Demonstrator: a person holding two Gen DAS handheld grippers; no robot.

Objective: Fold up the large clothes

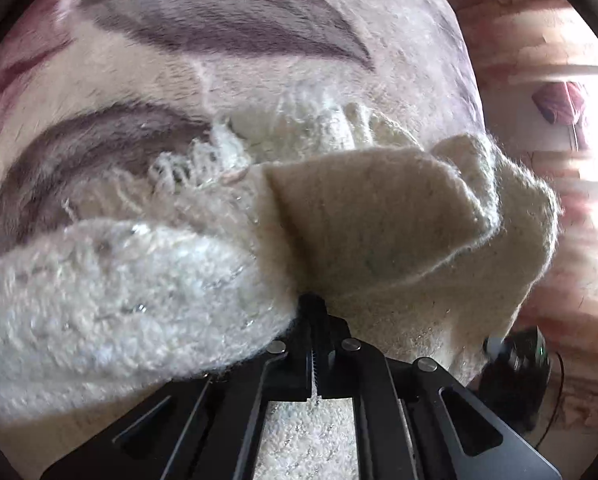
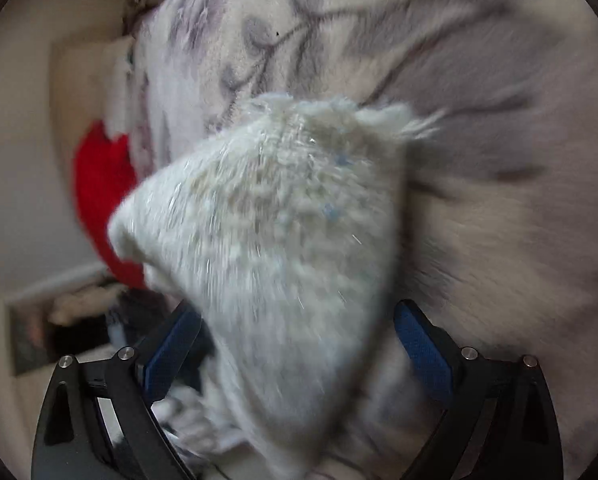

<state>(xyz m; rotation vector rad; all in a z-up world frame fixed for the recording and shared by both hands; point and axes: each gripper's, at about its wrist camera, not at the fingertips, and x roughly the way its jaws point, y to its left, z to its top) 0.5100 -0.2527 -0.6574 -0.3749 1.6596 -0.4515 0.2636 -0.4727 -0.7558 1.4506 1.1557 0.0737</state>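
A cream woolly knit garment with a fringed edge lies bunched on a pale blanket with grey leaf print. My left gripper is shut on a fold of the garment, and the cloth spreads out to both sides of the closed fingers. In the right wrist view a pointed flap of the same garment hangs between the blue pads of my right gripper. That gripper is wide open and neither pad presses on the cloth. The view is blurred.
The blanket covers a bed that fills most of both views. A red soft object sits at the bed's left edge by a pale wall. A black device lies on the reddish floor at the right.
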